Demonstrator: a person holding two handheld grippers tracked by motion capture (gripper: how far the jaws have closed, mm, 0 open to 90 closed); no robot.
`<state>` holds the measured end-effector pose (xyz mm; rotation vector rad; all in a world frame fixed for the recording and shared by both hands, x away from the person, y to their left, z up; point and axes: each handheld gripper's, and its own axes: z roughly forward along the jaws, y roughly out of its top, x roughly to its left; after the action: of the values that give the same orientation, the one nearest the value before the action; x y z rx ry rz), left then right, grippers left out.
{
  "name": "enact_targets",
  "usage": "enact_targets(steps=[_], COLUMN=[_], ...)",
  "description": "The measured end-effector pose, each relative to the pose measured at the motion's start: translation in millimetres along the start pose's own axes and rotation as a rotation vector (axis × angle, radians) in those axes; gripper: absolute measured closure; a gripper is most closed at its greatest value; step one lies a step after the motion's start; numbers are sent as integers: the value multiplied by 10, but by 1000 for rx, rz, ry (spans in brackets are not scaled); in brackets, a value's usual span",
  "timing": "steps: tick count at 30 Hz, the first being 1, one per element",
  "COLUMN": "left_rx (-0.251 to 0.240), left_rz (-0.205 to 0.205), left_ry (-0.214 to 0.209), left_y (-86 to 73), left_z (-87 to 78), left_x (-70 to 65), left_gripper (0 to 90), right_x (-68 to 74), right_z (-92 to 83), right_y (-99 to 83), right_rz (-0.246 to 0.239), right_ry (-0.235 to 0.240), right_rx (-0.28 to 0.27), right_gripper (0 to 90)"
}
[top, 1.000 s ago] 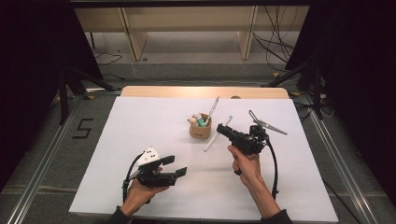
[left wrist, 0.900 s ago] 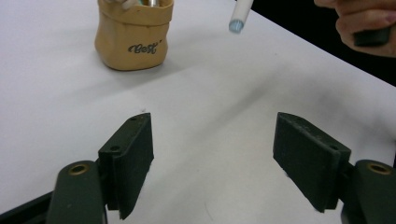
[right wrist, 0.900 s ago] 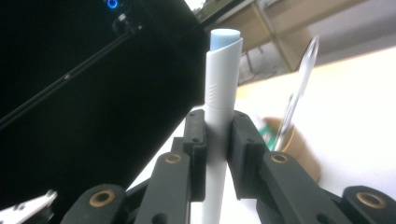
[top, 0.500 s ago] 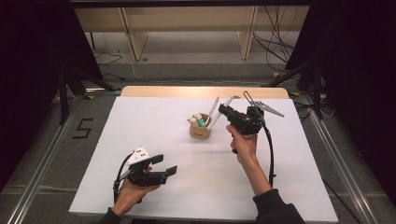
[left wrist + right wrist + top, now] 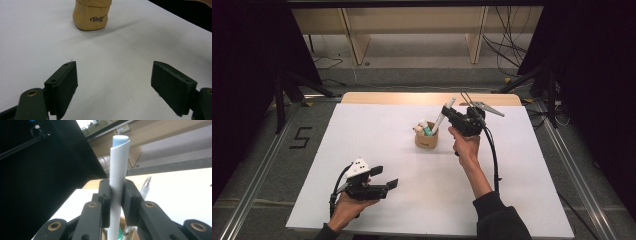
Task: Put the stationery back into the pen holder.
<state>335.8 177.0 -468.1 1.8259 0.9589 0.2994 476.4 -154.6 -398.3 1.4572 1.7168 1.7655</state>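
Note:
A tan cup holding several pens stands mid-table. My right gripper is just right of it and above, shut on a white pen that slants down to the cup's mouth. In the right gripper view the white pen with a pale blue end stands upright between the pads of my right gripper. Another pen leans behind it. My left gripper is held near the table's front left. Its jaws have just been opening, with nothing between them. The left gripper faces the cup.
The white table top ends at a wooden strip along the far side. A cable hangs from the right gripper along the forearm. Dark stands and cables lie on the floor beyond the table.
My right hand carried the white pen away from the person and toward the cup, so its lower end now sits at the cup's mouth. The left gripper's jaws have spread wider.

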Motion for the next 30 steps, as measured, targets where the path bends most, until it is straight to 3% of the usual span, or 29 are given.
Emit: enact_targets(steps=[8, 14, 23, 30], left_rx=[7, 9, 19, 24], left_rz=[-6, -4, 0, -2], left_ry=[4, 2, 1, -1], left_y=[-8, -11, -17, -22], left_z=[-1, 1, 12, 24], left_x=[6, 1, -12, -17], left_gripper=[203, 203, 203, 203], right_x=[-15, -14, -5, -20], right_z=[115, 187, 255, 314], right_y=[-30, -81, -121, -167], right_rz=[-11, -58, -90, -84], right_ry=[-26, -56, -72, -81], right_rx=[26, 53, 81, 97], right_gripper=[792, 793, 796, 796])
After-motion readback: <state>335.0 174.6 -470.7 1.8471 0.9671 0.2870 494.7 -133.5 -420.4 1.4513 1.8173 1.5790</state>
